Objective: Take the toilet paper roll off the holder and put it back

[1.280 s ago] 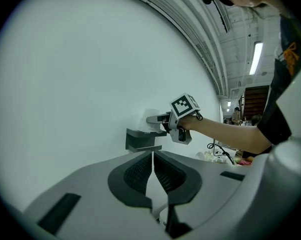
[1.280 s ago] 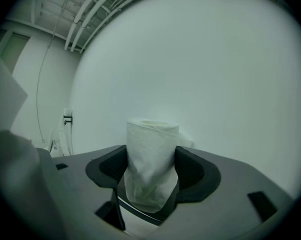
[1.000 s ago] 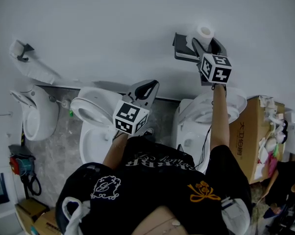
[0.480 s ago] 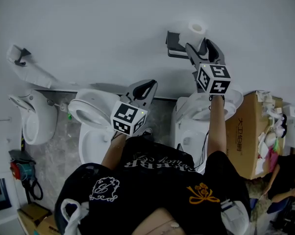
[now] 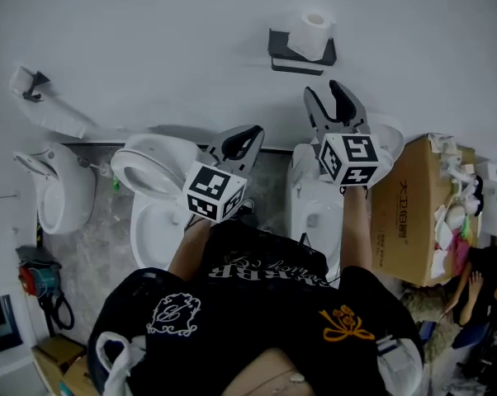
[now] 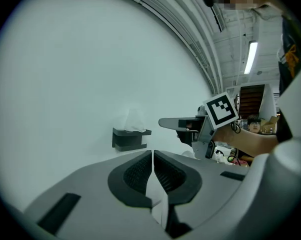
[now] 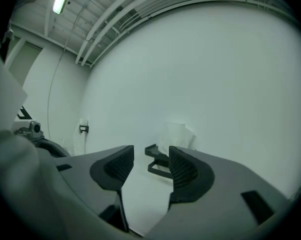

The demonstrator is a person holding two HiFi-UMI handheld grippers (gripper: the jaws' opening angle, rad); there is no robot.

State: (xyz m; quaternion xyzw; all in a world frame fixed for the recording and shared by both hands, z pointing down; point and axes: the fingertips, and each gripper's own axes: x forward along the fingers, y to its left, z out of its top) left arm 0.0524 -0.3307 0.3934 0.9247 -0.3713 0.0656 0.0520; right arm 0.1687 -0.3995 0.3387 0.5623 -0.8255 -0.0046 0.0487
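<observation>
White cylindrical roll (image 5: 316, 33) stands on dark boxy holder (image 5: 283, 56)

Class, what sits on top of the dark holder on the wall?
A white toilet paper roll stands upright on the holder. The roll itself covers whatever part of the holder bears it.

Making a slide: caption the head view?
Right gripper, empty jaws just narrowed yet apart, short of the toilet paper roll on its wall holder; left gripper shut.
</observation>
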